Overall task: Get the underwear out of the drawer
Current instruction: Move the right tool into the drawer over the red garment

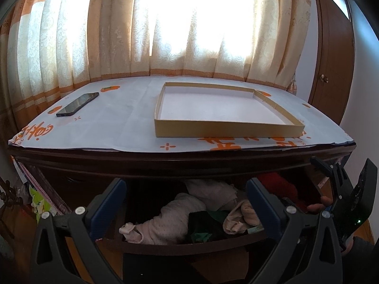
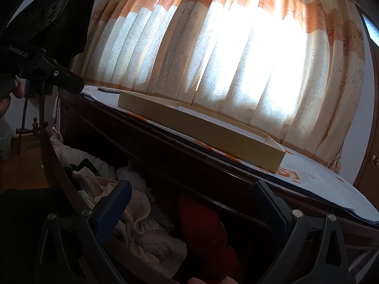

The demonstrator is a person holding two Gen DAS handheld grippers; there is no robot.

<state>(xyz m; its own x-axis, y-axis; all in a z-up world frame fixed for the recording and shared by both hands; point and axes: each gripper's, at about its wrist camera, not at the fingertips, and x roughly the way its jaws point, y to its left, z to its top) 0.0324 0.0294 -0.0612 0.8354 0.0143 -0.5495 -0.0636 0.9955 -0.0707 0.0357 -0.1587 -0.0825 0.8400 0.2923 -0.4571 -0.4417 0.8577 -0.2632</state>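
- Two grippers hang over one open drawer [image 1: 189, 243]; nothing has been lifted out yet, judging by the full heap inside.
- Far left on the cabinet top, a phone [image 1: 78, 104] lies on the printed paper cover [image 1: 118, 123], well apart from everything below.
- Left gripper [image 1: 186, 189]: jaws spread wide and empty, poised above the drawer; between its fingers lies the pale underwear [image 1: 165, 220], bunched and dotted, near the drawer's front edge.
- Middle of the drawer: a dark green piece [image 1: 201, 224] and a beige bundle [image 1: 241, 215] press against the pale cloth.
- Handling, as I judge it: light, limp, not slippery; it will drape and may drag neighbours along; pinch a raised fold at the top of the bunch, not a trailing end.
- Above, an empty shallow box [image 1: 225, 130] sits on the cover.
- Right gripper [image 2: 191, 194]: jaws wide apart, holding nothing; beneath it pinkish cloth [image 2: 146, 234] lies just beside a red garment [image 2: 203, 227] in the drawer's right part.
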